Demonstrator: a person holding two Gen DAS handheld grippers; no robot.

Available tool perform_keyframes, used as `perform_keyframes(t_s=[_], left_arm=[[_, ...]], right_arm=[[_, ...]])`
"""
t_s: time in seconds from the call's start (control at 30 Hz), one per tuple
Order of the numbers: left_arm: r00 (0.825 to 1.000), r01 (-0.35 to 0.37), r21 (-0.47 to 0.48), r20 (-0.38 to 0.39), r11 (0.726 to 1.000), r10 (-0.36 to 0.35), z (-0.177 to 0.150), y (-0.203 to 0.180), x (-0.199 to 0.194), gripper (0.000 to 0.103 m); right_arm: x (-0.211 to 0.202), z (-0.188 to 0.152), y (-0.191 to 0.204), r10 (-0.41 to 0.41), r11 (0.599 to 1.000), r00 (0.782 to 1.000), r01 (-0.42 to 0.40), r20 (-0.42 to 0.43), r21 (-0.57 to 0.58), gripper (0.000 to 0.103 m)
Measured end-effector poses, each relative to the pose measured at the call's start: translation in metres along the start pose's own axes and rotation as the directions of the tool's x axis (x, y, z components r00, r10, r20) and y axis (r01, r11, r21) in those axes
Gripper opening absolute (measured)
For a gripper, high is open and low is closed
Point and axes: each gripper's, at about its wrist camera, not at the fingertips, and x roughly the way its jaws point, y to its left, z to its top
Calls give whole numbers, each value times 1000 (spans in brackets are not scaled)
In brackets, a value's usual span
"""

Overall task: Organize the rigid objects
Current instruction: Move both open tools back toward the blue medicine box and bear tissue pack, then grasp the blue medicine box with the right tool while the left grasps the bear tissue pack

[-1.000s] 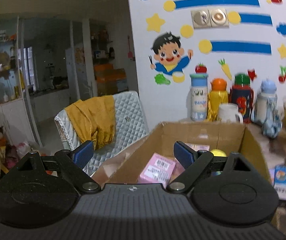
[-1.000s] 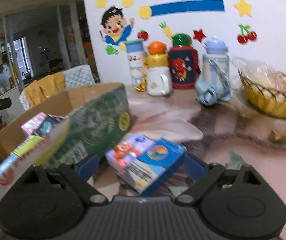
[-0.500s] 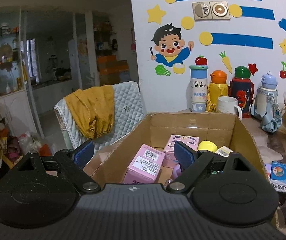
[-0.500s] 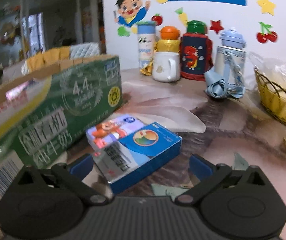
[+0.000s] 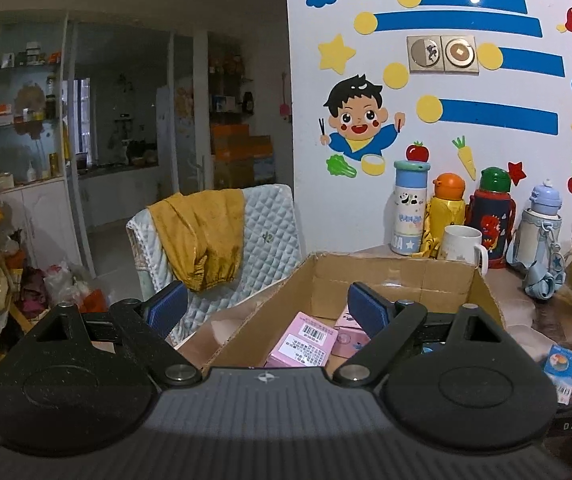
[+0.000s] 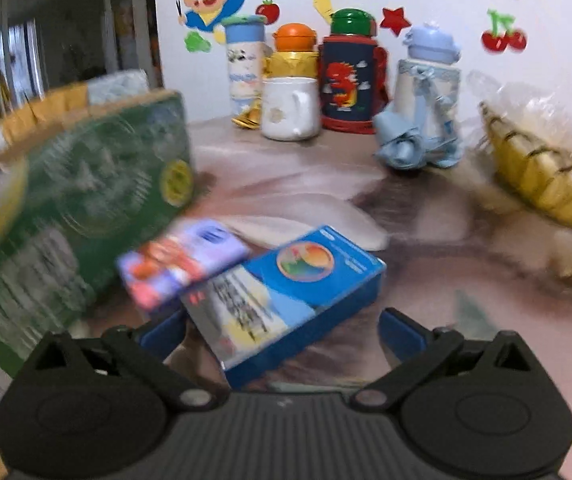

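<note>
A cardboard box (image 5: pixel 401 280) stands on the table and holds pink boxes (image 5: pixel 301 344). My left gripper (image 5: pixel 266 310) is open and empty, above the box's near left corner. In the right wrist view the box's green printed side (image 6: pixel 86 208) is at the left. A blue box (image 6: pixel 286 292) lies flat on the table, with a purple box (image 6: pixel 182 256) beside it on the left. My right gripper (image 6: pixel 282 332) is open, its fingers on either side of the blue box's near end. The blue box also shows in the left wrist view (image 5: pixel 561 368).
Several bottles (image 6: pixel 349 72) and a white mug (image 6: pixel 289 108) stand against the wall at the back. A yellow wire basket (image 6: pixel 545 168) sits at the right. A chair with a yellow cloth (image 5: pixel 202 240) stands left of the table.
My right gripper has moved forward and down, so the blue box now lies between its fingers. My left gripper has risen and drawn back over the cardboard box.
</note>
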Motion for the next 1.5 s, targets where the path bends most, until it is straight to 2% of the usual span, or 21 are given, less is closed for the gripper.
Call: perform_keyframes(t_s=[0.1,0.17,0.3,0.5,0.6,0.67,0.7,0.77,0.83,0.97,1.1,1.3,1.37,1.43,1.5], left_arm=[[1000,4,-11,8,1000,-4,3,1,-5,103],[1000,16,-22,12,1000,-16,5,1,-10,103],[999,51,-19,18,998,-51,7,-7,-20,103],[990,142,52,9,989,-143,3,-33,-38,103],[980,197,93,-10,976,-197,-1,-47,-45,103],[973,231,117,-26,966,-230,-4,-56,-48,103],[969,248,129,-34,960,-245,-6,-60,-50,103],[961,275,139,-55,951,-269,-9,-68,-53,103],[949,314,139,-78,939,-306,-10,-76,-54,103],[927,374,144,-95,916,-364,-14,-95,-60,103],[904,426,159,-117,890,-412,-22,-120,-66,103],[878,473,161,-164,866,-449,-39,-165,-60,103],[874,480,177,-184,859,-450,-47,-183,-54,103],[872,480,196,-208,855,-442,-55,-202,-47,103],[877,465,205,-237,861,-417,-64,-216,-35,103]], right_arm=[[-5,-4,-21,-23,999,1000,23,-20,39,102],[-8,-7,-33,-70,996,997,71,-26,45,102],[-13,-9,-49,-106,989,994,106,-9,107,102],[-16,-6,-42,-27,978,997,11,74,210,102],[-7,2,-33,-44,975,996,26,78,220,102],[1,8,-31,-87,975,994,70,72,209,101],[4,11,-31,-105,975,992,89,66,204,100],[10,14,-33,-122,974,991,110,48,198,83],[13,15,-38,-117,974,993,108,34,200,76],[7,11,-45,-119,978,992,110,42,177,52],[-2,4,-59,-105,982,993,95,54,163,50],[-23,-11,-98,-96,966,993,75,76,246,50],[-27,-15,-109,-68,964,995,45,77,260,51],[-28,-15,-110,-83,972,994,65,72,224,51],[-27,-15,-117,-40,972,996,20,81,235,51]])
